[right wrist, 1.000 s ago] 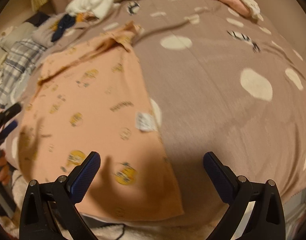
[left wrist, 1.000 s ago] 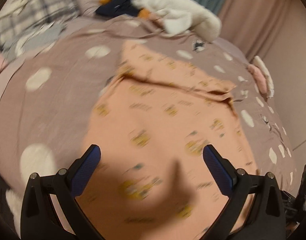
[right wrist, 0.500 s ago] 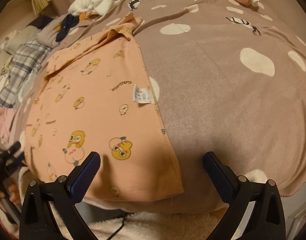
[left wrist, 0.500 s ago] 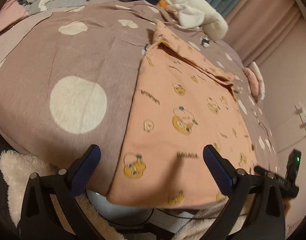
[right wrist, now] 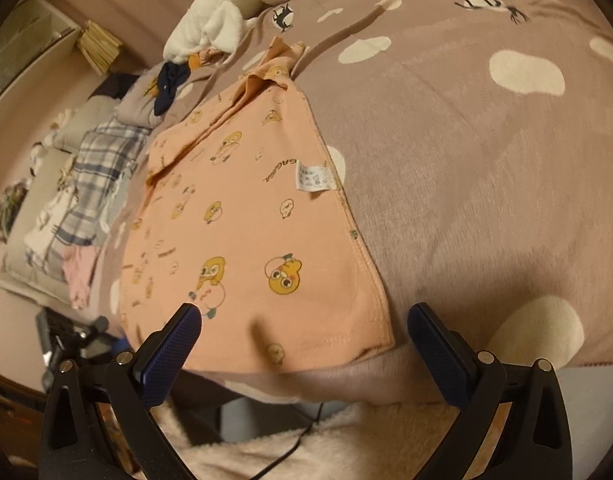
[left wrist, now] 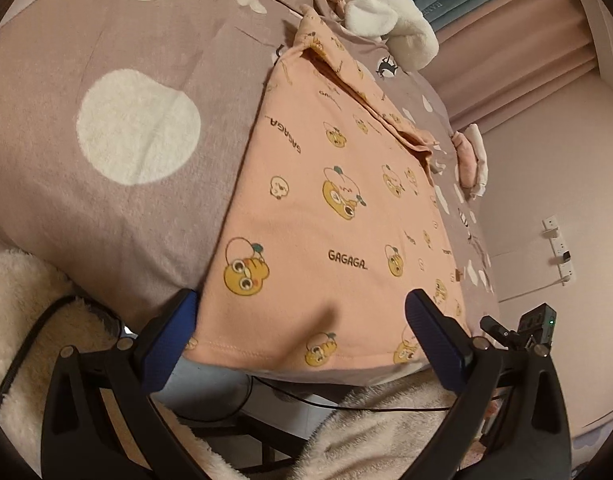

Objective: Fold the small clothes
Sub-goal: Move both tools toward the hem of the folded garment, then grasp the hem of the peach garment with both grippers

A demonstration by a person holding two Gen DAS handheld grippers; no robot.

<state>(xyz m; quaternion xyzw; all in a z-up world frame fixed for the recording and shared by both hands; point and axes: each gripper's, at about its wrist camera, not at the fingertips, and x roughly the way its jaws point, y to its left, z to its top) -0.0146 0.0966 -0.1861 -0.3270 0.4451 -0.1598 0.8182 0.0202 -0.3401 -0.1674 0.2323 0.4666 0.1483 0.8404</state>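
1. Left wrist view: we see one peach garment point(left wrist: 338, 216) printed with yellow cartoon faces and the word GAGAGA, lying flat on the mauve bedspread point(left wrist: 106, 208) with its hem draped over the near edge of the bed.
2. Our left gripper point(left wrist: 302, 328) stands wide open — its two blue-padded fingers point(left wrist: 170, 336) sit one on each side of the hem's left corner, holding nothing.
3. We count one white fluffy blanket point(left wrist: 390, 20) bunched at the far end of the bed and one small pink-and-white folded piece point(left wrist: 472, 160) near the right edge. The other gripper shows at the lower right.
4. Right wrist view: the same single garment point(right wrist: 242, 224) lies on the bedspread point(right wrist: 466, 168), its right side seam carrying one white care label point(right wrist: 315, 176).
5. Our right gripper point(right wrist: 304, 336) is also spread wide — its two fingers point(right wrist: 170, 348) bracket the hem's right corner and grip nothing.
6. To the left we count one plaid cloth point(right wrist: 94, 176) and one dark navy item point(right wrist: 170, 84) beside the white blanket point(right wrist: 234, 8).
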